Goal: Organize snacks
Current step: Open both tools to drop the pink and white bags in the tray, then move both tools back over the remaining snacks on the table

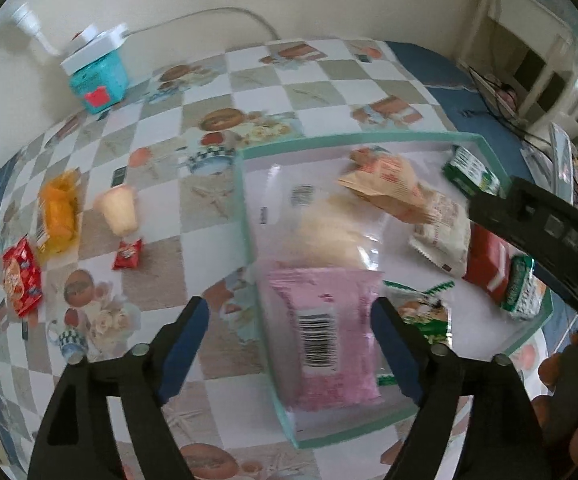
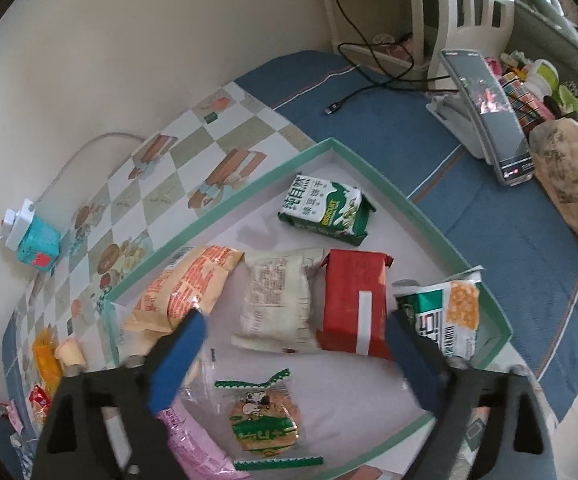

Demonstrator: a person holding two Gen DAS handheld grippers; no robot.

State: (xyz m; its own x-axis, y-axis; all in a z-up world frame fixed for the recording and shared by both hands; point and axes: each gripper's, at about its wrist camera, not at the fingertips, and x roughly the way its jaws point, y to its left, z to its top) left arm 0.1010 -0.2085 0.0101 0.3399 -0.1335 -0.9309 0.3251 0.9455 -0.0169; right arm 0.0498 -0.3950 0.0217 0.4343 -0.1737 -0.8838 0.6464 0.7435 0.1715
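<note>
From the left wrist, we saw our left tool [image 1: 291, 344] spread open above the pink packet [image 1: 325, 332], which lay in the green-rimmed tray [image 1: 245, 208]. From the right wrist, our right tool [image 2: 295, 344] gaped wide over the red packet [image 2: 353, 300], gripping nothing.

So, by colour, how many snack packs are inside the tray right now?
Green packs: 3
Red pack: 1
White pack: 1
Orange-tan bag: 1
Pink pack: 1
Clear bag with pale contents: 1
Total in the tray: 8
</note>
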